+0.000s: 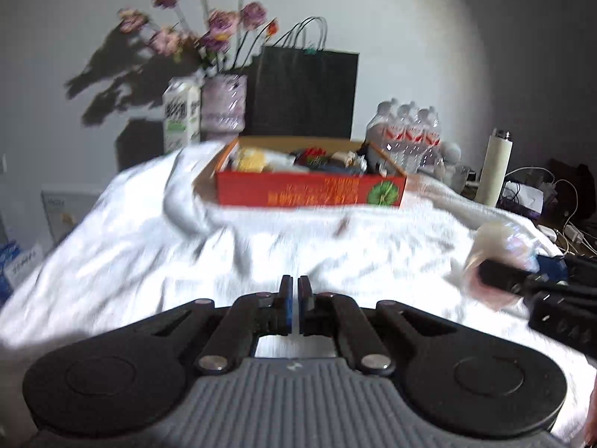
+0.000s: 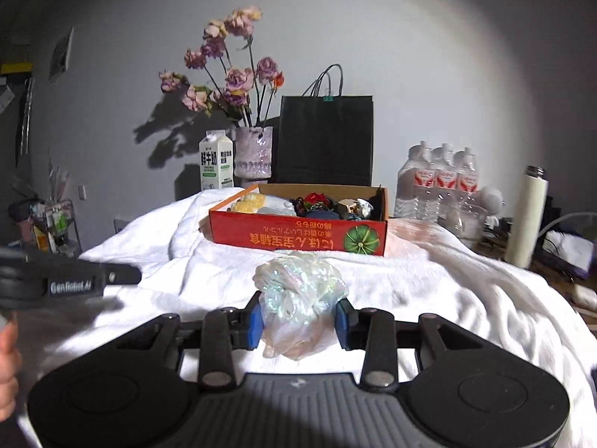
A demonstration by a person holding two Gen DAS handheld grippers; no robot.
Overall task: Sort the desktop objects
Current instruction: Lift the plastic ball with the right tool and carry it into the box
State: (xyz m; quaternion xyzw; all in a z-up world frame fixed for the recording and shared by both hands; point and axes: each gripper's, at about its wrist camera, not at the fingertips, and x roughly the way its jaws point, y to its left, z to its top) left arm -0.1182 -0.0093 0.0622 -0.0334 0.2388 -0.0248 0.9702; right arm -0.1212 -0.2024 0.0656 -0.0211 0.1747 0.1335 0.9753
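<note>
purple flowers (image 2: 231, 74) in a vase (image 2: 253, 153) beside a milk carton (image 2: 215, 160); black paper bag (image 2: 326, 140) behind; bottled water pack (image 2: 436, 183); white flask (image 2: 526, 216) upright at the right

"GenRobot.AI" on left gripper (image 2: 123, 274); "鲜牛奶" on milk carton (image 2: 216, 166).

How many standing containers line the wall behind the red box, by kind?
Milk carton: 1
Flower vase: 1
Black paper bag: 1
Water bottles: 3 visible in the pack
White flask: 1
Total: 7

Left gripper (image 1: 293, 286) closed, empty.
</note>
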